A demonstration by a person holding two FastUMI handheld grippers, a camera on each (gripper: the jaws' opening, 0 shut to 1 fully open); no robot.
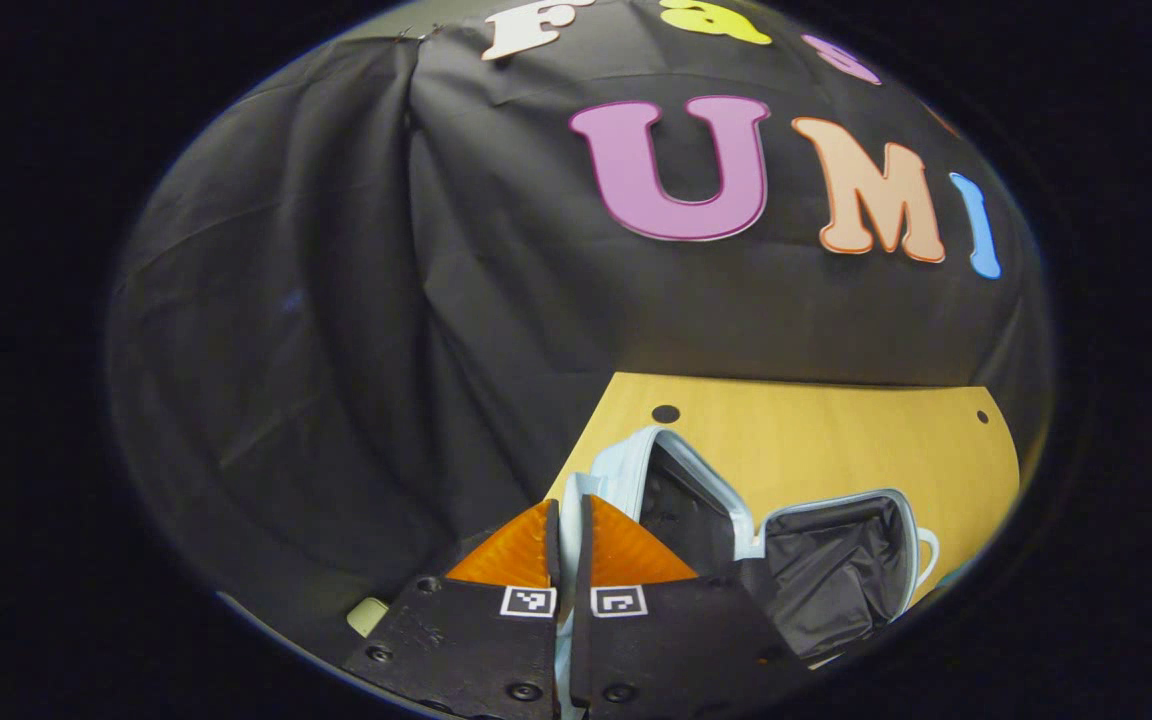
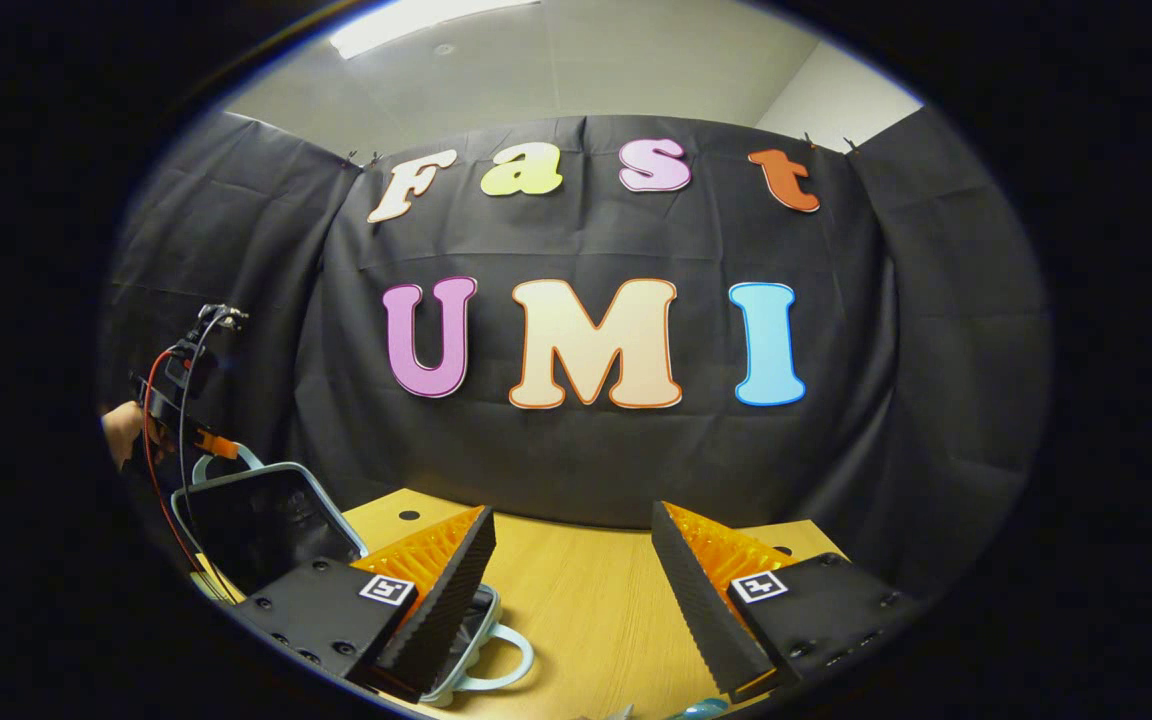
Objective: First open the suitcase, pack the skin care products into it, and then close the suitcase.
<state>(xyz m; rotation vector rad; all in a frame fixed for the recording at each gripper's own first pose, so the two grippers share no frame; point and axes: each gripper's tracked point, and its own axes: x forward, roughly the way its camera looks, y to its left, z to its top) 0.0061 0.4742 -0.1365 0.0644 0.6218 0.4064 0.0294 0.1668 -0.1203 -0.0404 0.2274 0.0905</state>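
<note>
In the left gripper view, nearest at 6 o'clock: left tool, fingers drawn almost together with only a thin slit between, pinched on the pale blue edge of the suitcase, the rim running up through the slit and out past the tips toward 12 o'clock. Just beyond the tips, toward 3 o'clock: suitcase standing open, one half raised with dark lining showing, the other half lying lower toward 4 o'clock, also lined dark, a pale handle loop at its far right edge. Small pale object at 8 o'clock beside the tool body, too little showing to name. Behind the suitcase, toward 1 o'clock: wooden surface with two small round holes near its far edge. Farther off, black cloth wall. In the right gripper view, nearest at 6 o'clock: right tool, fingers spread wide apart, nothing between them, hovering above the bare wooden surface. Under and just past the finger at 7 o'clock: pale blue handle loop and lower edge of the suitcase resting on the surface. At 9 o'clock, the raised lid propped up, dark inside facing the camera. Beyond it at 9 to 10 o'clock: left tool at the lid's top edge, cables trailing, a hand behind it.
</note>
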